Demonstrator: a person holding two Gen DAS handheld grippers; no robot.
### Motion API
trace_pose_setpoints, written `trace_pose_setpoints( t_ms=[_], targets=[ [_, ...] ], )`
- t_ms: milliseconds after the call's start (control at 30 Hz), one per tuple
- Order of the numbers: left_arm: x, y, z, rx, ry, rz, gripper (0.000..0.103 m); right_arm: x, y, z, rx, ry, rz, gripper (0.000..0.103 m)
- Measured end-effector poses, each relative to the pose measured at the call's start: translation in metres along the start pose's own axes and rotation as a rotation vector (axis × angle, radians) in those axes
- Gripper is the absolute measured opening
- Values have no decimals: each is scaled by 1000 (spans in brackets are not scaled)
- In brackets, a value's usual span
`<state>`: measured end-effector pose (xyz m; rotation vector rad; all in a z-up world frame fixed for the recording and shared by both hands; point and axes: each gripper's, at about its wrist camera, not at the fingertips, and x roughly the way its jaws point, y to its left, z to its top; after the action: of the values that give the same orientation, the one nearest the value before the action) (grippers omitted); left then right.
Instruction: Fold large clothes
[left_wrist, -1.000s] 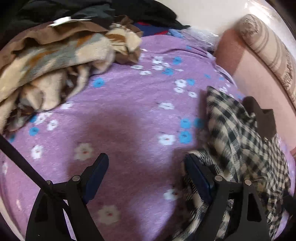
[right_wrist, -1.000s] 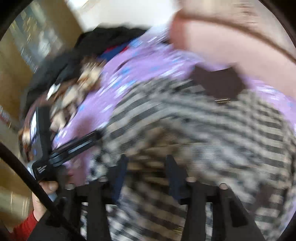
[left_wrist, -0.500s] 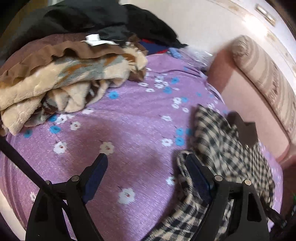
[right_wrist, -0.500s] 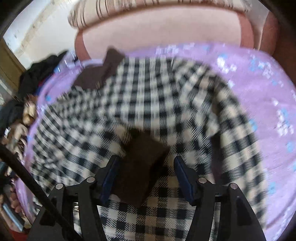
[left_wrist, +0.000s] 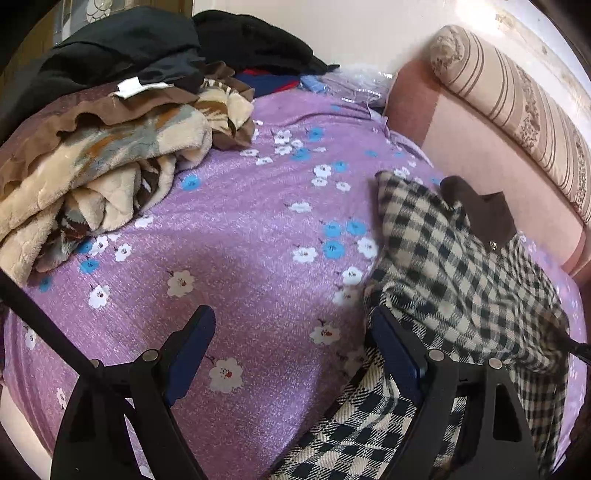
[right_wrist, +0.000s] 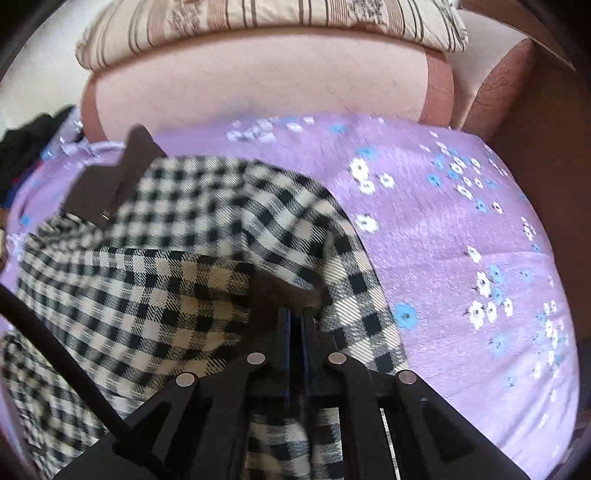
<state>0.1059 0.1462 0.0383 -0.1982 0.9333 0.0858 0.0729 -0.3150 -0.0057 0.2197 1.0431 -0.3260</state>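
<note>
A black-and-cream checked garment with dark brown trim lies crumpled on the purple flowered bed cover; it fills the left of the right wrist view. My left gripper is open and empty above the cover, its right finger beside the garment's edge. My right gripper is shut on the garment at a dark brown patch. A brown collar flap lies at the garment's far end.
A heap of beige and brown blankets and dark clothes lies at the far left of the bed. A pink sofa back with a striped cushion borders the bed behind the garment.
My right gripper has closed on the garment's brown patch, after being open around it. My left gripper has stayed open and pulled back a little.
</note>
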Motion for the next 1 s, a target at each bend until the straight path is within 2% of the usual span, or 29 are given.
trace_pose_setpoints(
  t_ms=[67, 100, 133, 200, 300, 367, 467, 533, 600, 700, 767, 800, 833, 900, 1000],
  targets=[
    [1, 1, -1, -7, 1, -3, 85, -17, -2, -2, 13, -69, -3, 20],
    [0, 0, -1, -7, -2, -4, 85, -33, 0, -5, 25, -138, -13, 37],
    [0, -1, -1, -4, -6, -5, 85, -42, 6, -8, 27, -184, -4, 42],
    [-1, -7, -3, 13, -11, -12, 85, -53, 17, -11, 1, -204, 68, 42],
    [3, -20, -8, 62, -1, -16, 85, -41, 46, -16, -37, -138, 224, 41],
    [7, -27, -14, 101, 11, -7, 85, -27, 65, -23, -45, -110, 269, 41],
    [15, -33, -19, 141, 51, -1, 85, 5, 88, -35, -34, -40, 271, 41],
    [18, -33, -21, 145, 61, -1, 85, 25, 90, -42, -14, 28, 222, 41],
    [16, -33, -22, 148, 57, -1, 85, 18, 87, -41, -23, 14, 216, 41],
    [8, -33, -23, 154, 36, -7, 85, -9, 66, -39, -20, 12, 231, 41],
    [4, -32, -24, 152, 31, -18, 85, -40, 33, -44, -6, -24, 214, 42],
    [2, -32, -24, 149, 32, -27, 85, -54, 14, -47, 1, -40, 192, 46],
    [1, -33, -24, 146, 34, -36, 85, -69, -7, -52, 11, -53, 171, 53],
    [-4, -33, -27, 136, 43, -62, 85, -96, -51, -72, 34, -62, 127, 56],
    [-13, -39, -33, 130, 46, -93, 85, -116, -96, -103, 75, -30, 107, 57]
  ],
)
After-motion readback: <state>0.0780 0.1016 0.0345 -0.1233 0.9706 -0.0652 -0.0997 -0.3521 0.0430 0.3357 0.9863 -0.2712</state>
